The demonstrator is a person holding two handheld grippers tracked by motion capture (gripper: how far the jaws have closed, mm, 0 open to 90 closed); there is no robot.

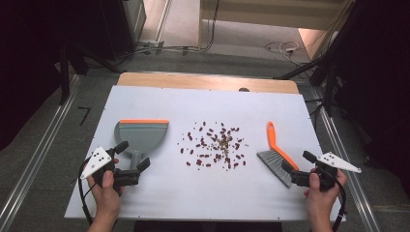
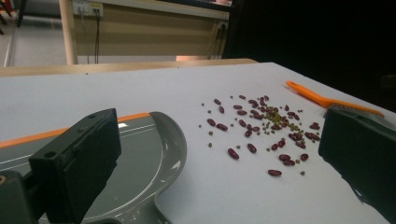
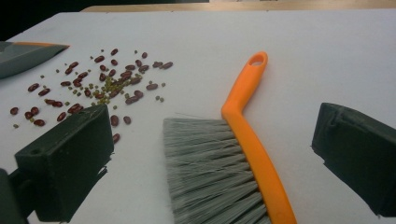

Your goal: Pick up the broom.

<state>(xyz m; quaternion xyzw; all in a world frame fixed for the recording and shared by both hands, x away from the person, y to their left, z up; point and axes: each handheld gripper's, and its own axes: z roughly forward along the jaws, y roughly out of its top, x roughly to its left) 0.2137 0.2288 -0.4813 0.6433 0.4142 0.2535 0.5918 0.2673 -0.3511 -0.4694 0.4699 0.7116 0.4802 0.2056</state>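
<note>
- grey dustpan [image 1: 141, 136] lies left of our scattered beans [image 1: 215, 144]; left gripper [image 1: 131, 158] gapes wide at its handle.
- orange brush [image 1: 277, 153] lies right; right gripper [image 1: 296, 166] wide, straddling it.

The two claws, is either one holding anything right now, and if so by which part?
Nothing is held. The left claw stands open around the dustpan handle, and the right claw stands open around the brush, neither gripping.

Left tool [image 1: 130, 159] and right tool [image 1: 297, 166] both held low in 2 hands, jaws spread wide, gripping nothing
</note>
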